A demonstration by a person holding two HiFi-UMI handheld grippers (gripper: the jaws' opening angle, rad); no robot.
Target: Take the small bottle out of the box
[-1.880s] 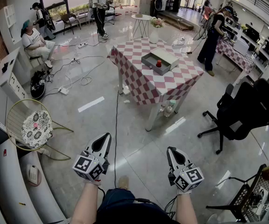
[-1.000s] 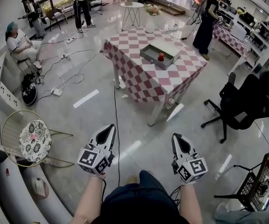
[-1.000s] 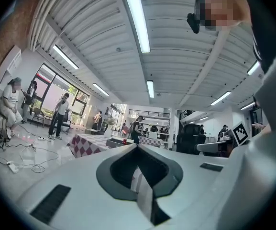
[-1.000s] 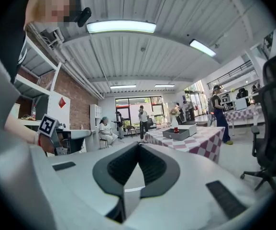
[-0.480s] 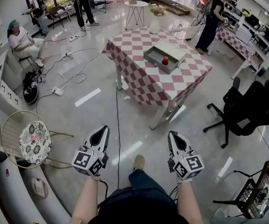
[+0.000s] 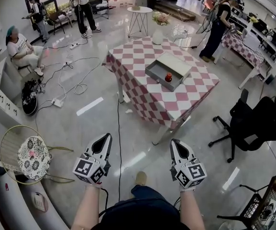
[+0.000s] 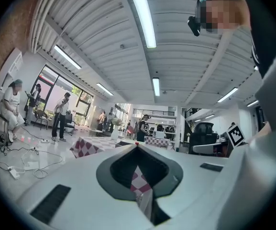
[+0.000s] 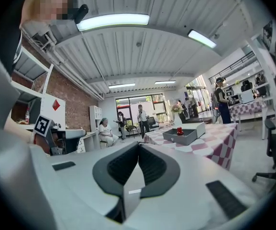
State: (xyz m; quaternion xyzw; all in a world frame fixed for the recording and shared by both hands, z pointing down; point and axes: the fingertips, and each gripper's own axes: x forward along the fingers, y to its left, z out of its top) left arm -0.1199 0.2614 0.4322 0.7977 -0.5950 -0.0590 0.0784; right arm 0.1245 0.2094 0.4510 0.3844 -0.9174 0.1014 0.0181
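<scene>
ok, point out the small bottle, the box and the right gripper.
small bottle (image 6: 168,76): head view, on its red body.
box (image 6: 158,79): head view, on the near grey wall.
right gripper (image 6: 175,143): head view, at its closed tips.

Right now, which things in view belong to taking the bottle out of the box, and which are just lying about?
Job: small red bottle, standing in the open grey box on the checked table; left gripper and right gripper, both shut and empty, well short of the table.

Lying about: office chair, round side table, white vase, floor cables, patterned stool.
</scene>
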